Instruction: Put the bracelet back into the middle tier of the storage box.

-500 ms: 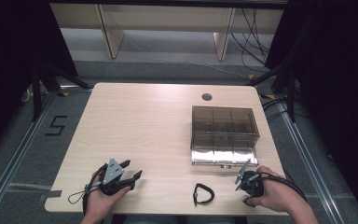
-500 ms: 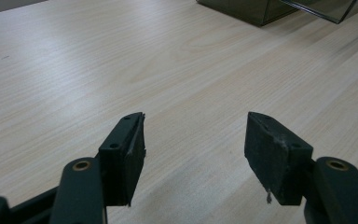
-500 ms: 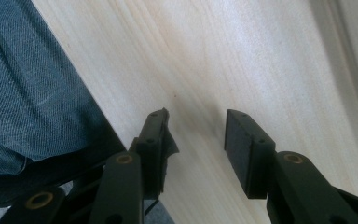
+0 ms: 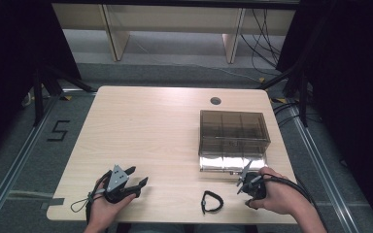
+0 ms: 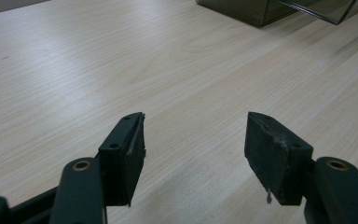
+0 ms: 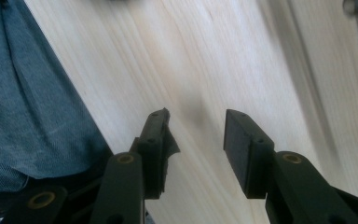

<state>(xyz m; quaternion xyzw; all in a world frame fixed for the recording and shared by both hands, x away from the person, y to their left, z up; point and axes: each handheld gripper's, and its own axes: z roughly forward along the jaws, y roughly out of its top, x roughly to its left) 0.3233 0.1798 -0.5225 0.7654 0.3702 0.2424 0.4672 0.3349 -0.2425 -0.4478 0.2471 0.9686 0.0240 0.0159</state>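
A pale wooden bench (image 4: 145, 131) is seen from above, with a person's two hands coming in from its near edge, each holding a set of black two-jaw tongs.

At the left, the left tongs (image 4: 137, 177) lie low over the bench near its front edge, with a grey three-cornered plate on top and a thin cable looping behind the hand. Their jaws stand wide apart with nothing between them; in the left gripper view, bare wood shows in the gap (image 5: 193, 140), and the box corner sits far ahead and to the right.

Between the two sets of tongs, closer to the right ones, a small black looped strap (image 4: 211, 202) lies flat on the bench near the front edge, touched by neither.

At the right, the right tongs (image 4: 245, 177) point away from the person, jaws spread wide and empty; the right gripper view shows wood between them (image 6: 196, 135) and blue cloth off to one side. Just ahead of these tongs stands a smoky transparent plastic box with inner compartments (image 4: 233, 138), its front wall very near the jaw tips.
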